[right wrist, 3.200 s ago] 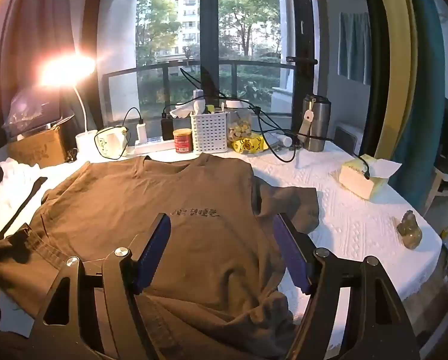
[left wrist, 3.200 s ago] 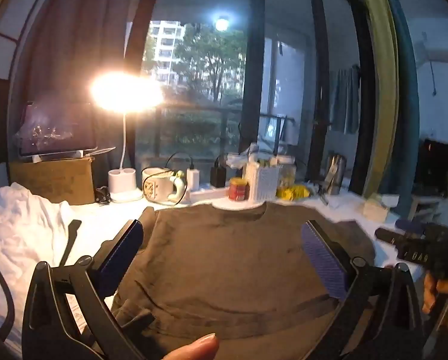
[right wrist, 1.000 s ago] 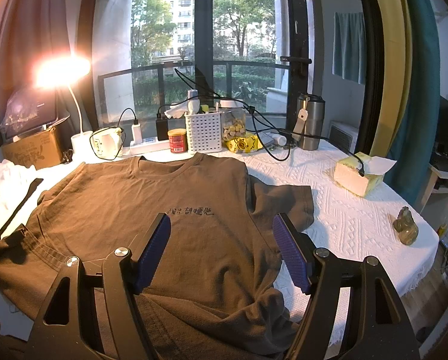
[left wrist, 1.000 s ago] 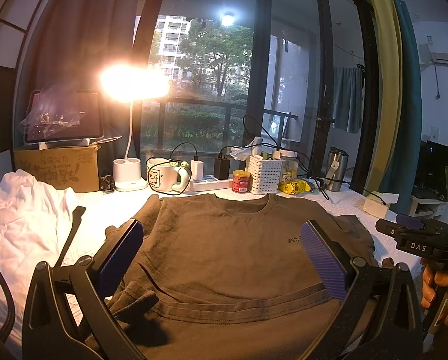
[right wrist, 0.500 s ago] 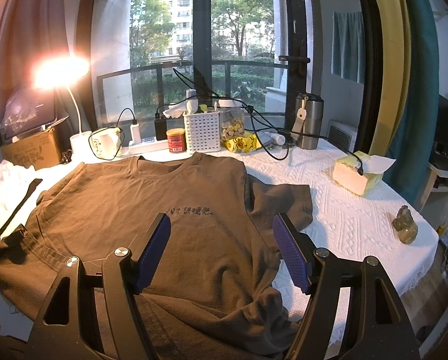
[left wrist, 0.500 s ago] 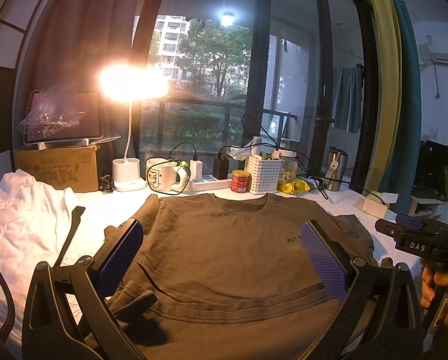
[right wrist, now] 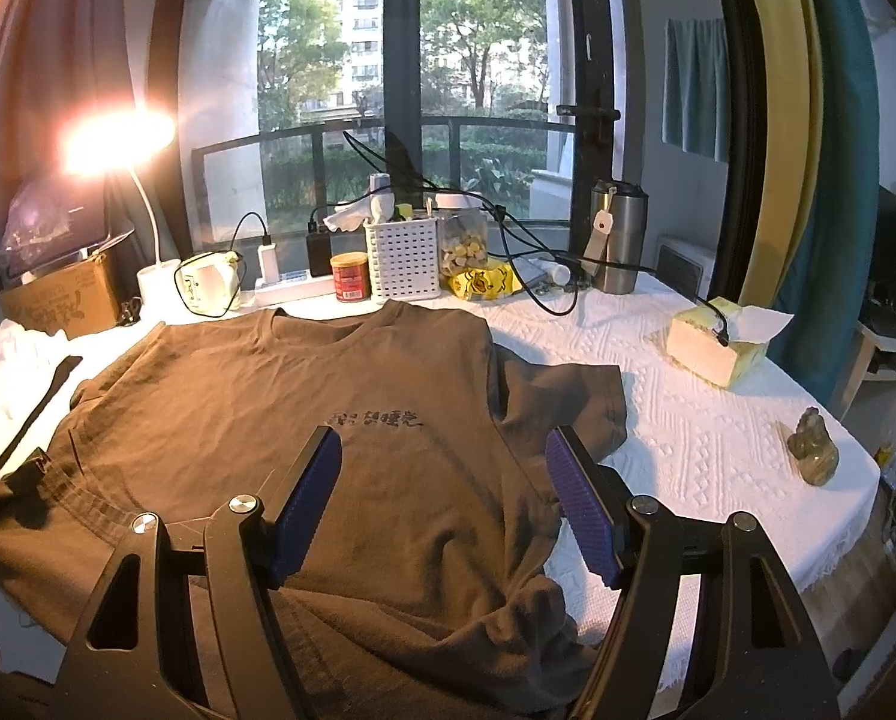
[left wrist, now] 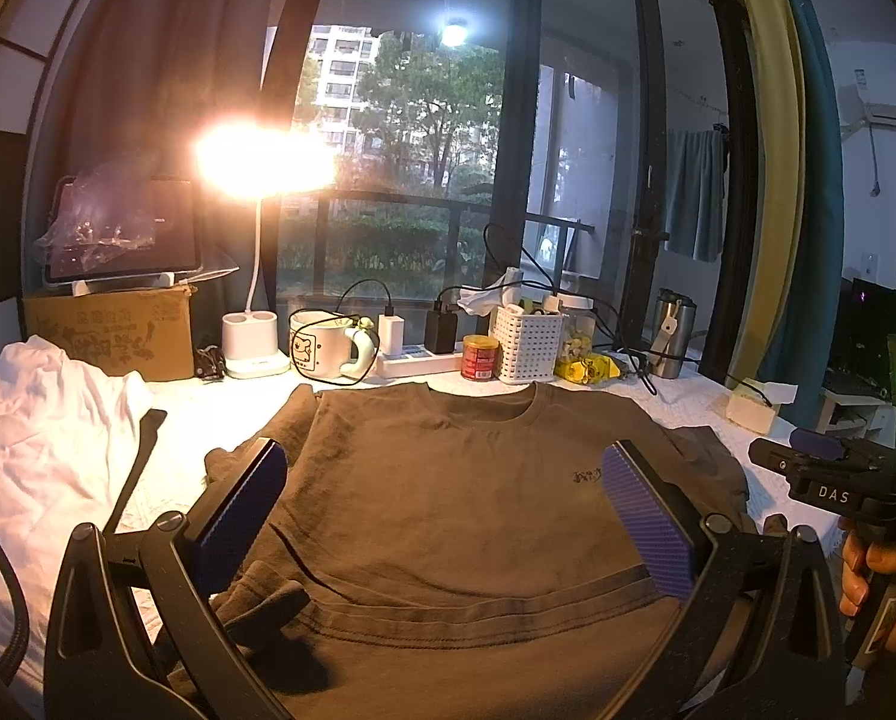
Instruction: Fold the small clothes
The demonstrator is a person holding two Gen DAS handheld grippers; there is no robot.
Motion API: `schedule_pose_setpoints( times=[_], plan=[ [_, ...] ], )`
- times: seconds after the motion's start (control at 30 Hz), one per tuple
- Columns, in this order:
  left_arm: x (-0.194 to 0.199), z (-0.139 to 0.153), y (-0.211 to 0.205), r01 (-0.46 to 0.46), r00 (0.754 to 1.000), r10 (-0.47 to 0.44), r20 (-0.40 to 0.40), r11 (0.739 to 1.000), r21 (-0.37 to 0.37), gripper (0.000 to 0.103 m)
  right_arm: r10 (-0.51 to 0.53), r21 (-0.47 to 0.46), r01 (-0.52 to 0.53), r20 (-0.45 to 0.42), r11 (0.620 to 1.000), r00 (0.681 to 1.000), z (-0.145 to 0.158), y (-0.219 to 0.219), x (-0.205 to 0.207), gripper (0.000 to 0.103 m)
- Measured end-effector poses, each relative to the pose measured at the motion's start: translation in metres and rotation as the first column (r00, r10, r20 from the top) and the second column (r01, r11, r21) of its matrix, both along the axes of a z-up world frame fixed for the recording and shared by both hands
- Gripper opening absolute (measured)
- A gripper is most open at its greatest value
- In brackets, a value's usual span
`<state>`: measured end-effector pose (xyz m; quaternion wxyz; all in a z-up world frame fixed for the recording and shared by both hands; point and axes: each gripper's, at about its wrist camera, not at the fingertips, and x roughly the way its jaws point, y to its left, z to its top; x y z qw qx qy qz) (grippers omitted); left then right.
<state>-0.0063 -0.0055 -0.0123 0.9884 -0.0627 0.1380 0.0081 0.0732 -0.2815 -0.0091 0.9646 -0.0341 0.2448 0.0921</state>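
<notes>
T-shirt (right wrist: pixel 304 408) flat on table (right wrist: pixel 688 420), collar toward window | basket (right wrist: pixel 401 264), can (right wrist: pixel 349 277), mug (right wrist: pixel 205 288), lamp base (left wrist: pixel 255 343) lined up behind collar | tissue box (right wrist: pixel 718 348) right of shirt | cloth pile (left wrist: pixel 40 438) left of shirt | cardboard box (left wrist: pixel 109 330) behind pile

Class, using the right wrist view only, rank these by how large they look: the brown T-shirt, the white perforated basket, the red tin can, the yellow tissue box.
1. Brown T-shirt
2. Yellow tissue box and white perforated basket: they look alike, and the box is nearer, so unranked
3. Red tin can
</notes>
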Motion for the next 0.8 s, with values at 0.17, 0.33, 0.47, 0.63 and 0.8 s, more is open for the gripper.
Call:
schedule_pose_setpoints(
  times=[0.17, 0.33, 0.47, 0.63, 0.8],
  plan=[
    [0.013, -0.001, -0.003, 0.008, 1.0, -0.008, -0.027, 1.0, 0.002, 0.103, -0.017, 0.006, 0.017, -0.018, 1.0, 1.0, -0.003, -0.003, 0.011, 0.074],
    [0.028, 0.0, -0.007, 0.016, 0.998, -0.016, -0.057, 1.0, 0.001, 0.103, -0.039, 0.012, 0.04, -0.037, 0.999, 0.999, -0.003, -0.012, 0.025, 0.074],
    [0.04, 0.003, -0.012, 0.021, 0.997, -0.02, -0.07, 1.0, 0.004, 0.103, -0.056, 0.016, 0.057, -0.047, 0.998, 0.997, -0.001, -0.021, 0.037, 0.074],
    [0.058, 0.007, -0.019, 0.026, 0.996, -0.025, -0.09, 1.0, 0.007, 0.103, -0.079, 0.021, 0.08, -0.06, 0.997, 0.995, 0.002, -0.034, 0.056, 0.074],
    [0.077, 0.011, -0.026, 0.025, 0.993, -0.024, -0.114, 1.0, 0.013, 0.103, -0.096, 0.031, 0.098, -0.077, 0.995, 0.992, 0.004, -0.047, 0.076, 0.074]
  ],
)
